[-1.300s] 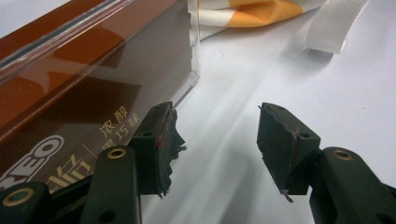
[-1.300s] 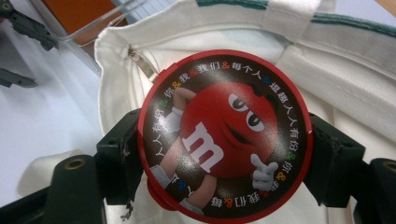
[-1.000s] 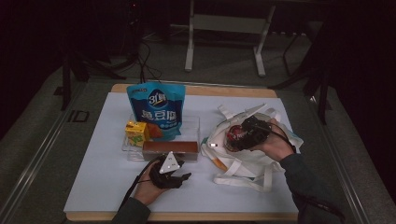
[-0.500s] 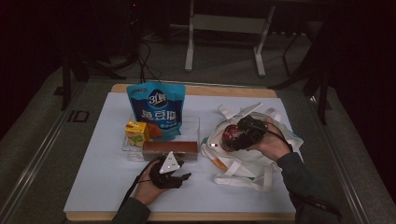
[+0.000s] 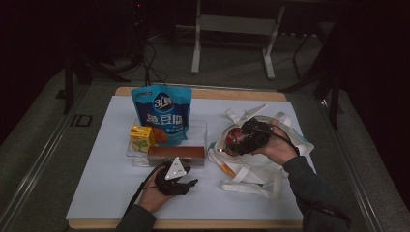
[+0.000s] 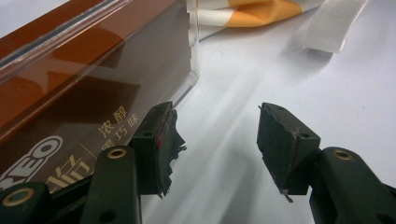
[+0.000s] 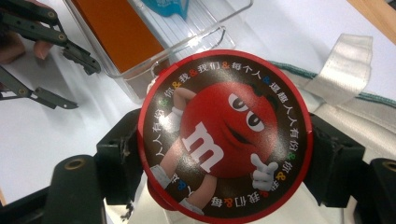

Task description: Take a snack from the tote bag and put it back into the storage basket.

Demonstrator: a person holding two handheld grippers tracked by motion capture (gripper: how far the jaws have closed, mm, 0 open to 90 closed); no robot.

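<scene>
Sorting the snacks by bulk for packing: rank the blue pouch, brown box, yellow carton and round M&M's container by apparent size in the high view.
1. blue pouch
2. brown box
3. yellow carton and M&M's container look alike; the container is partly covered by the right gripper, so I leave them unranked.

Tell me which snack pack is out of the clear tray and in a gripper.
The round red M&M's tub, clamped between the right gripper's jaws over the white tote bag. The blue pouch, yellow carton and brown box sit in the tray.
</scene>
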